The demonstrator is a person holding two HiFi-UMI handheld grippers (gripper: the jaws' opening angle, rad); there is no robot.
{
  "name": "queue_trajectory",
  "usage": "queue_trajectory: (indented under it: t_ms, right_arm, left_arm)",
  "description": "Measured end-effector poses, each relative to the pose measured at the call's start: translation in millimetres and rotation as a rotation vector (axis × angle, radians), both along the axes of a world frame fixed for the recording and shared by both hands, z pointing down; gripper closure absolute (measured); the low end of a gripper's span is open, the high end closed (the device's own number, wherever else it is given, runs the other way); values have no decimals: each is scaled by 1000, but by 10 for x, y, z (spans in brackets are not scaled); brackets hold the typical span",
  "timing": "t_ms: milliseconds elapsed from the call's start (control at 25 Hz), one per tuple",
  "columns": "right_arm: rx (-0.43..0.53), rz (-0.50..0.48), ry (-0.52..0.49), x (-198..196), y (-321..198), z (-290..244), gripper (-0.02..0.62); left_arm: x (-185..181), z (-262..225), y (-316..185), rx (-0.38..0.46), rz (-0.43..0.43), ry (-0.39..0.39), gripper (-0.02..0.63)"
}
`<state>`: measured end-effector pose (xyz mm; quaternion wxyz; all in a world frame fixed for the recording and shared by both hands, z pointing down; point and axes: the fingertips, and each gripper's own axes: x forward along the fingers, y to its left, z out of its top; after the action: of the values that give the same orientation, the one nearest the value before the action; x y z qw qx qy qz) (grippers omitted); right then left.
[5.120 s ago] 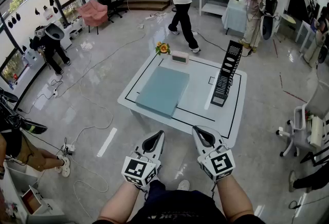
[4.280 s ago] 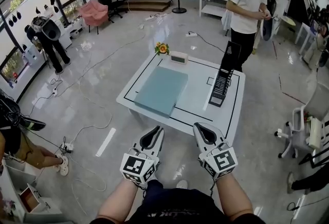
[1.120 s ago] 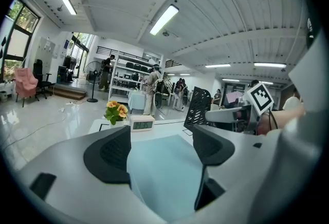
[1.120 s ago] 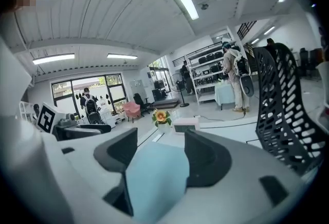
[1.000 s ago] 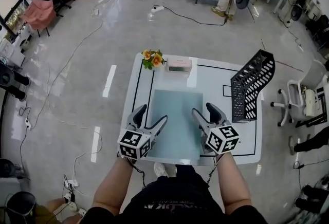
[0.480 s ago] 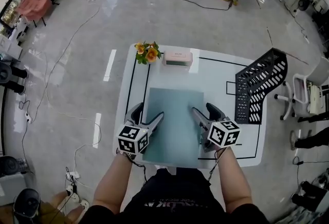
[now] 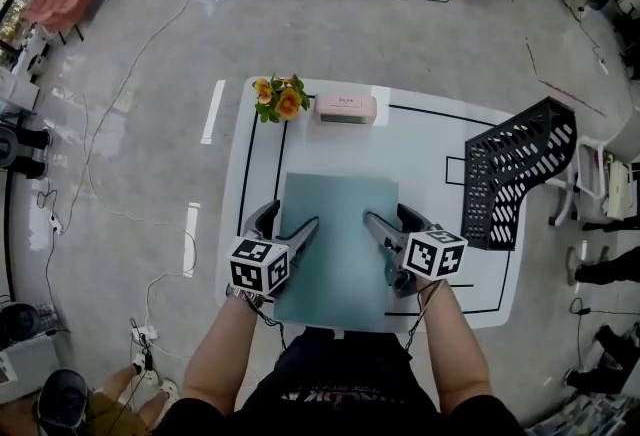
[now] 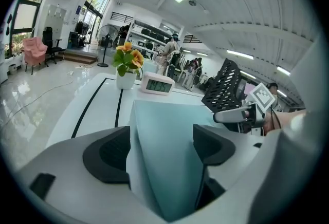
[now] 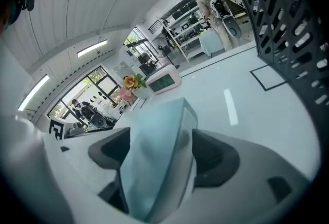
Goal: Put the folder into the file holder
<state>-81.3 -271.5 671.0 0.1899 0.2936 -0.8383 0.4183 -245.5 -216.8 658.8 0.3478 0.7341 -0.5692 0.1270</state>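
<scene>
A flat teal folder (image 7: 335, 244) lies on the white table (image 7: 420, 139), its near edge towards me. My left gripper (image 7: 290, 219) is open and straddles the folder's near left edge, one finger on the table, one over the folder (image 8: 169, 130). On the opposite side, my right gripper (image 7: 390, 216) straddles the right edge; its jaws are opening, with the folder (image 9: 154, 166) between the pads and a gap on one side. The black mesh file holder (image 7: 515, 174) stands at the table's right edge, apart from both grippers.
A pot of orange flowers (image 7: 278, 96) and a pink digital clock (image 7: 345, 107) sit at the table's far side. Black lines mark the tabletop. Cables run over the floor beyond the table. A chair (image 7: 600, 184) stands right of the file holder.
I have walked up to the table. Over the last second both grippers slid a little forward along the folder's sides, and the right jaws spread wider.
</scene>
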Motion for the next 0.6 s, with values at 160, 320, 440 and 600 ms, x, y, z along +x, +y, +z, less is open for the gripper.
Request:
queue_trajectory:
  t_ms: [160,320,440,600]
  right_arm:
    - [-19,-10,13,-33,-6,67,235]
    - [-28,-14,33,-39,-11,124,235]
    - [-34,-16,36,-50,-19,141,235]
    - [-37,-8,36,-47,-19,167,235]
  left_arm:
    - [11,102,-10,-63,18,31,236]
    - [31,167,-32,-101,40,53,235]
    - [40,199,-44,-121,48,85,235]
    - [48,236,-55,-140,58,109,229]
